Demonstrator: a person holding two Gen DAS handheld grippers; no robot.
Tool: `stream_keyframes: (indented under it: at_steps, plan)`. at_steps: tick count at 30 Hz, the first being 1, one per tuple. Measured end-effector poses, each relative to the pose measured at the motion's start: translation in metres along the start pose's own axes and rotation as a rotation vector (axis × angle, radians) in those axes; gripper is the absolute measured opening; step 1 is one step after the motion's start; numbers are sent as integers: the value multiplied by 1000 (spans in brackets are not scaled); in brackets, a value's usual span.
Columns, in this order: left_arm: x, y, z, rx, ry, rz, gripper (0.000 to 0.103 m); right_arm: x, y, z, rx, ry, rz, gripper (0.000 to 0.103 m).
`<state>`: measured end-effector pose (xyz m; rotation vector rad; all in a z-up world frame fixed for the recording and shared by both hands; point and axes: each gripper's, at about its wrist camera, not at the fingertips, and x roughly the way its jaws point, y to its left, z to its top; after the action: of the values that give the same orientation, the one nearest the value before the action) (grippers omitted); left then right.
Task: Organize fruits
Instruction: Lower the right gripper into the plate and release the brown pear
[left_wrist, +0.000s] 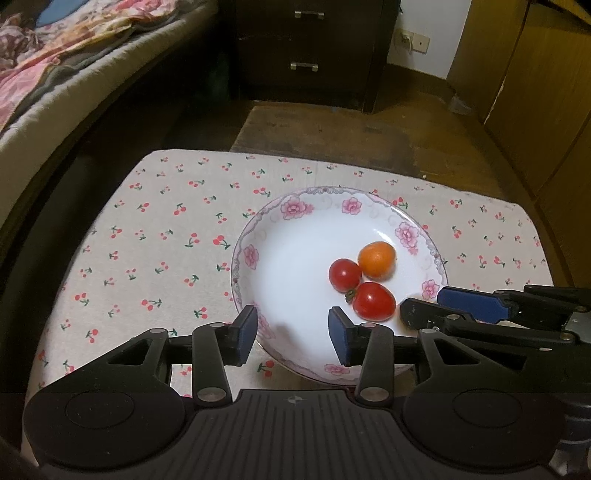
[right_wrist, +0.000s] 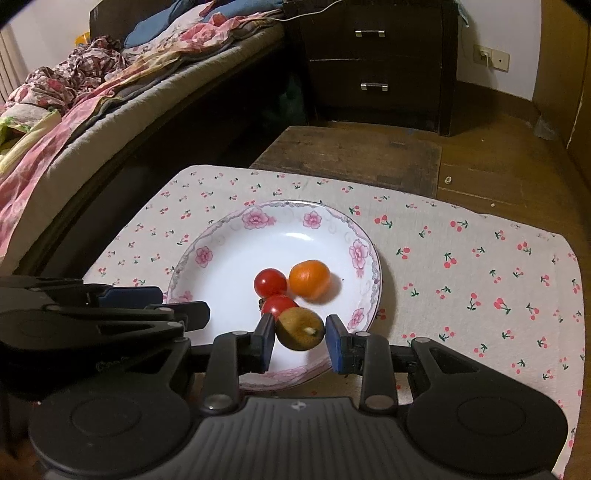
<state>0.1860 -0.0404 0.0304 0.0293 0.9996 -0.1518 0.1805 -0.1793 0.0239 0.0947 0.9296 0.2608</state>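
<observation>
A white floral plate (left_wrist: 291, 236) (right_wrist: 236, 258) sits on the cherry-print tablecloth. It holds two red cherry tomatoes (left_wrist: 344, 274) (left_wrist: 373, 301) (right_wrist: 270, 282) (right_wrist: 279, 304) and a small orange fruit (left_wrist: 377, 259) (right_wrist: 309, 278). A brown kiwi (right_wrist: 300, 329), slightly blurred, sits between the fingers of my right gripper (right_wrist: 300, 341) over the plate's near edge; a small gap shows on its right side. My left gripper (left_wrist: 293, 334) is open and empty over the plate's near left rim. The right gripper also shows in the left wrist view (left_wrist: 439, 308), where the kiwi is hidden.
The small table's cloth (left_wrist: 155, 236) (right_wrist: 461, 266) ends close on all sides. A bed with rumpled bedding (left_wrist: 66, 55) (right_wrist: 74, 96) lies left. A dark drawer cabinet (left_wrist: 306, 48) (right_wrist: 373, 59) stands behind, with a low wooden board (right_wrist: 351, 155) on the floor.
</observation>
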Motion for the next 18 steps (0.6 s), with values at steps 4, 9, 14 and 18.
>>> stream_keyframes:
  at_steps: [4,9,14,18]
  plan:
    - [-6,3,-1,-8,-10,-8,56,-6,1,1,-1,-11,2,31]
    - [-7,1,-6,11,-6,-11,58,-11,-2,1,10,-22,3,31]
    - [-9,1,-9,16,-8,-14,58,-16,-5,2,27,-33,5,31]
    - [-12,5,-11,8,-7,-13,58,-20,-6,-3,36,-26,-3,31]
